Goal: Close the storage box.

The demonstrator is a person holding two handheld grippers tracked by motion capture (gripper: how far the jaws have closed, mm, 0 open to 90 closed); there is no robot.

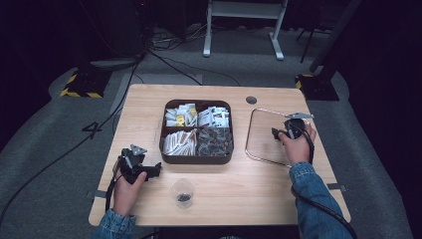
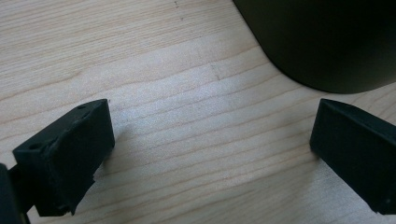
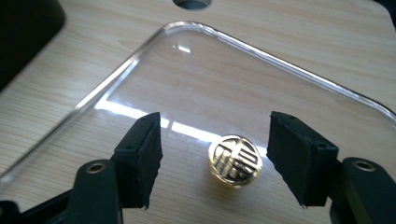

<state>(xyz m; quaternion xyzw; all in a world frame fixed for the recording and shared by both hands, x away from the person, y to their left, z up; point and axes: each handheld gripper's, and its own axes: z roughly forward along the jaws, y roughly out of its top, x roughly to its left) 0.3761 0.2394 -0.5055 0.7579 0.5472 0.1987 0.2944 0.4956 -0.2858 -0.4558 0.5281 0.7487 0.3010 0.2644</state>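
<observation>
The lid's gold knob (image 3: 235, 160) sits between the right gripper's (image 3: 215, 158) wide-open, empty fingers; the left gripper (image 2: 212, 154) gapes empty over bare counter (image 2: 140, 56).

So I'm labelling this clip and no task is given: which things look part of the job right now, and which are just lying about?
Likely in play:
- right gripper, open around the gold knob
- clear lid that carries the knob
- sorting box, probably the lid's

Lying about, for now:
- small cup
- left gripper, open over bare table
- cables on the floor
</observation>
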